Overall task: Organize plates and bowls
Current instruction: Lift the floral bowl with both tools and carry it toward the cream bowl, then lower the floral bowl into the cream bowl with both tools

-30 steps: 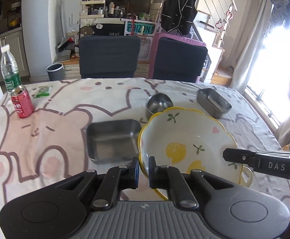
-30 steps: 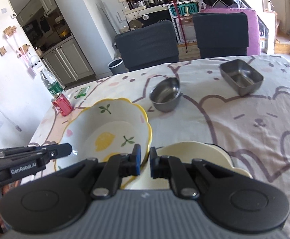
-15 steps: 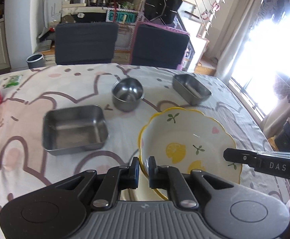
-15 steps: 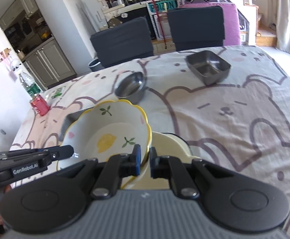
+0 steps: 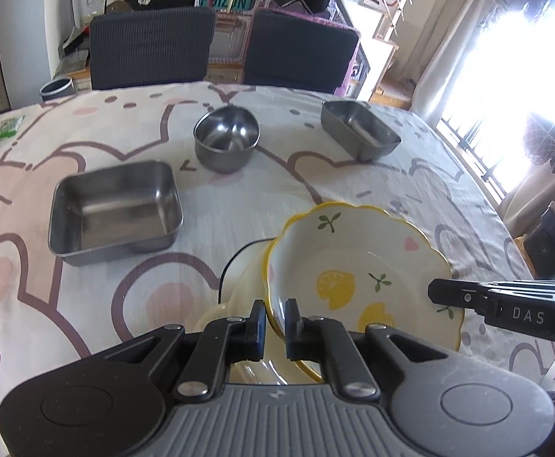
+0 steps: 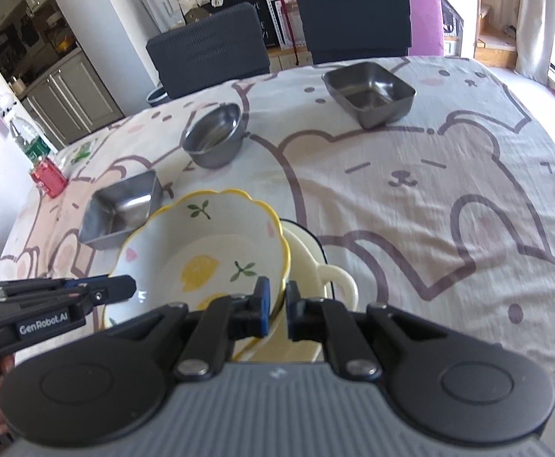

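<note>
I am pinching the lemon bowl (image 5: pixel 357 266) by opposite sides of its scalloped rim, my left gripper (image 5: pixel 274 325) nipped shut on one side and my right gripper (image 6: pixel 276 306) nipped shut on the other; it is hanging just above the cream handled dish (image 6: pixel 317 266), partly overlapping it; I am judging that nesting it well means keeping both wrists level, centring it over the dish, and loosening neither grip until it is seated.
</note>
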`<act>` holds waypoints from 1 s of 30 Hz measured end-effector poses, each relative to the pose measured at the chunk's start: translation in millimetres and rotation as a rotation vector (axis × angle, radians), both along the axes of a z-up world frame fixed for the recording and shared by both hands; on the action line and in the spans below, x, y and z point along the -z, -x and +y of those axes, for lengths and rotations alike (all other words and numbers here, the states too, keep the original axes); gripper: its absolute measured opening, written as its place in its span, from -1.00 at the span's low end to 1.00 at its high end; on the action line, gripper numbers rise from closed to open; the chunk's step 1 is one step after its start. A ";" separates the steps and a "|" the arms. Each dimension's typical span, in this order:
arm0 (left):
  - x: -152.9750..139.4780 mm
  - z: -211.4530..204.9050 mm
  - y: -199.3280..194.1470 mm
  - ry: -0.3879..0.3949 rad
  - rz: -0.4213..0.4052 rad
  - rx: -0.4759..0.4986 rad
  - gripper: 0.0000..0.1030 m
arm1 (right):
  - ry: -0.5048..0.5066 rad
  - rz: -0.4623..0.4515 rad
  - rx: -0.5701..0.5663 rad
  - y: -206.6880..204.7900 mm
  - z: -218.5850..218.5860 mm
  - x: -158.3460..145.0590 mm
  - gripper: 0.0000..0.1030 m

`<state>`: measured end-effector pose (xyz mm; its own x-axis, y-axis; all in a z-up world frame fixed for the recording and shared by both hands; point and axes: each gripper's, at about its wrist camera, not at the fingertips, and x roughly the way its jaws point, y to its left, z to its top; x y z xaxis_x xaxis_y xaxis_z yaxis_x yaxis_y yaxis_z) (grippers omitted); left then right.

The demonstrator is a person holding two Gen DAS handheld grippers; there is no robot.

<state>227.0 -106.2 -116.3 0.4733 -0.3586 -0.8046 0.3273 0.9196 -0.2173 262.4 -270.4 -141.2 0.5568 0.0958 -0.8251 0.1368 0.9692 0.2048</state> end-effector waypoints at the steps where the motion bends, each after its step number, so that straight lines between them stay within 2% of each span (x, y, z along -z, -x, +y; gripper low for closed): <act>1: 1.2 0.1 -0.8 -0.002 0.007 -0.001 -0.80 | 0.004 0.006 -0.003 -0.3 0.9 0.8 -0.80; 9: 10.0 0.7 -7.6 0.005 0.072 -0.020 -0.81 | -0.012 0.063 0.001 -6.2 -3.3 8.7 -0.80; 30: 20.1 -7.2 -12.9 -0.050 0.107 -0.006 -0.80 | -0.011 0.146 0.001 -16.6 -1.4 21.8 -0.79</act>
<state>239.9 -113.5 -136.4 0.3855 -0.3144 -0.8675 0.2988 0.9320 -0.2050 279.0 -271.8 -163.0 0.4313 0.1044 -0.8961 0.1673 0.9668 0.1932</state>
